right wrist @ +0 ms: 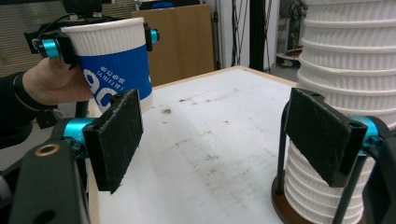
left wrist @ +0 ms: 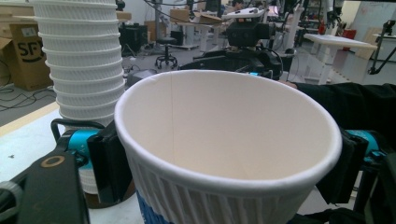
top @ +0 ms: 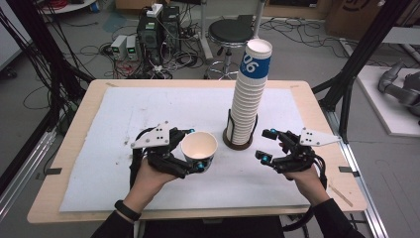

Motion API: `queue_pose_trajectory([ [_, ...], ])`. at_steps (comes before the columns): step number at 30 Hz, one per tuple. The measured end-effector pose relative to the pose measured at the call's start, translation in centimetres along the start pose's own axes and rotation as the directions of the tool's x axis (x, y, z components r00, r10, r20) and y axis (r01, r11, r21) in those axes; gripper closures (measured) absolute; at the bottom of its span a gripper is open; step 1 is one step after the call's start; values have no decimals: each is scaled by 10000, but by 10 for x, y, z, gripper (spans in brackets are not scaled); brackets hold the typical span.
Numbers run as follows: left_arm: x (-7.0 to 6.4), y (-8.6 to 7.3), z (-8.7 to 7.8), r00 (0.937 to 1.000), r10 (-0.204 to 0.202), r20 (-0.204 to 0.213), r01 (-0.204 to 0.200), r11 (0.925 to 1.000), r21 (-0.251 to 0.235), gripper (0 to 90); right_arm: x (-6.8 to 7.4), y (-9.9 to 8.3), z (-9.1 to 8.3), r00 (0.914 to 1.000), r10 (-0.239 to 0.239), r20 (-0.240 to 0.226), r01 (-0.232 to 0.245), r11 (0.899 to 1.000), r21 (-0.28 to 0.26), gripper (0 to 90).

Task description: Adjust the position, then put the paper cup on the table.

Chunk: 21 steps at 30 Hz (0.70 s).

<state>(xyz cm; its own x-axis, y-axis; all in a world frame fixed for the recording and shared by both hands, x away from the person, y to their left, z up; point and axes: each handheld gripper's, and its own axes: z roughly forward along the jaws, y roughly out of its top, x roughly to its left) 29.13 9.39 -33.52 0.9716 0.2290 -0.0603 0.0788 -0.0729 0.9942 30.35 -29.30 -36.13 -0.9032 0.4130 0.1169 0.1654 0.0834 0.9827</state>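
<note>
A single white and blue paper cup [top: 199,148] stands upright left of the tall cup stack [top: 248,94], with my left gripper [top: 194,148] shut on it near the rim. In the left gripper view the cup [left wrist: 229,144] sits between the two black pads [left wrist: 109,163], mouth up and empty. The stack rests in a dark round holder [top: 236,140] with upright wires. My right gripper [top: 266,145] hangs open just right of the holder, nothing between its pads [right wrist: 114,140]. The right gripper view has the held cup [right wrist: 116,65] at far left and the stack [right wrist: 348,93] at right.
A white mat [top: 148,114] covers most of the wooden table [top: 79,124]. Beyond the far edge stand a black stool [top: 230,34] and computer boxes with cables [top: 153,37]. Dark frame posts rise on both sides of the table.
</note>
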Motion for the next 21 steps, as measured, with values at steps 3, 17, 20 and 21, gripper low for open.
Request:
queue_pose_trajectory([
  [3, -1, 1, 1, 10000, 56, 19, -56, 10000, -12, 210, 0, 0, -1, 10000, 3, 4, -3, 10000, 10, 199],
  [17, 5, 3, -11, 9985, 233, -495, -233, 9997, 22, 209, -2, 1, -6, 9998, -85, 198, 84, 10000, 14, 199],
  [20, 7, 4, -16, 9964, 257, -812, -253, 9997, 55, 209, -3, 1, -7, 9994, -115, 337, 117, 9999, -41, 199],
  [21, 9, 5, -19, 9951, 221, -961, -213, 9997, 93, 209, -3, 1, -7, 9994, -100, 330, 102, 9999, -33, 199],
])
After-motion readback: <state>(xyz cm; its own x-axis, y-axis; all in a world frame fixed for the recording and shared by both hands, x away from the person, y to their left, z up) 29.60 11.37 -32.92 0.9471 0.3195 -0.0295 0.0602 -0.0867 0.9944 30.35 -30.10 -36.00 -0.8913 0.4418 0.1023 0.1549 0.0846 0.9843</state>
